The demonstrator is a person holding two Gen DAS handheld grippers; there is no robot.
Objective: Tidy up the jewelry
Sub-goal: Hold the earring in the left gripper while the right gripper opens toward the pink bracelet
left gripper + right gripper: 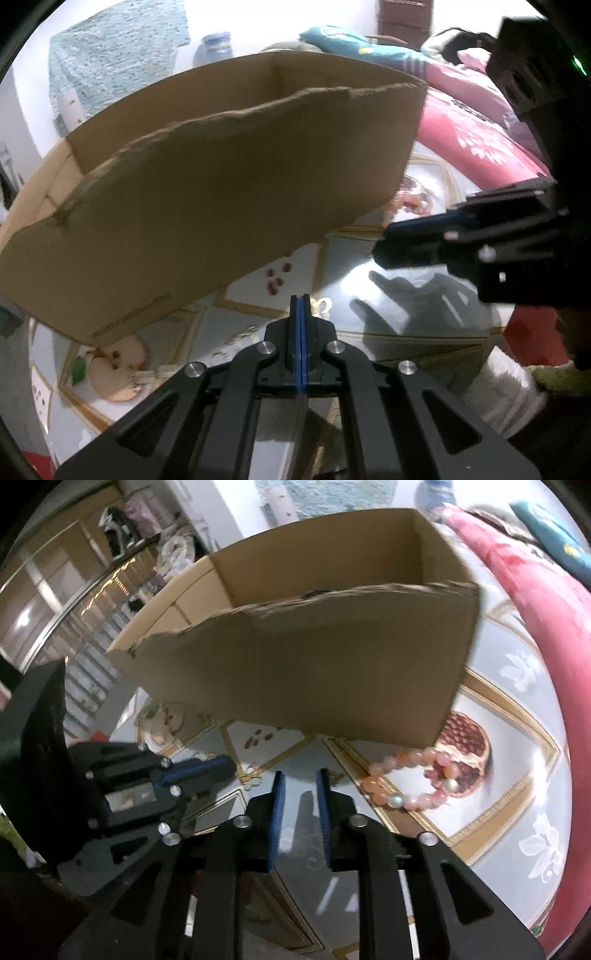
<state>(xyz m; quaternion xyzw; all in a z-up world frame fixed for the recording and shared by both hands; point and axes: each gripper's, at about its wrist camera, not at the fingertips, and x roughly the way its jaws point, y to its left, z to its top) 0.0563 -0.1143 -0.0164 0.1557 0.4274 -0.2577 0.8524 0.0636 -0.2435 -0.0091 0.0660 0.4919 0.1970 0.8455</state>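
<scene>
- Left gripper [300, 306] closed, pads pressed together, empty.
- Right gripper [300, 786] parted, empty, over tablecloth [517, 709].
- Pink bead bracelet [410, 779] on cloth, beside cardboard box [314, 672] corner.

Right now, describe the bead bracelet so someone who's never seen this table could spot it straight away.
Find the open cardboard box on the patterned tablecloth. By its near right corner lies the bracelet, a loop of pink and orange beads resting partly over a printed pomegranate. Unlike the flat printed fruit around it, it is a real raised ring, with two pale pearly beads in it.
</scene>
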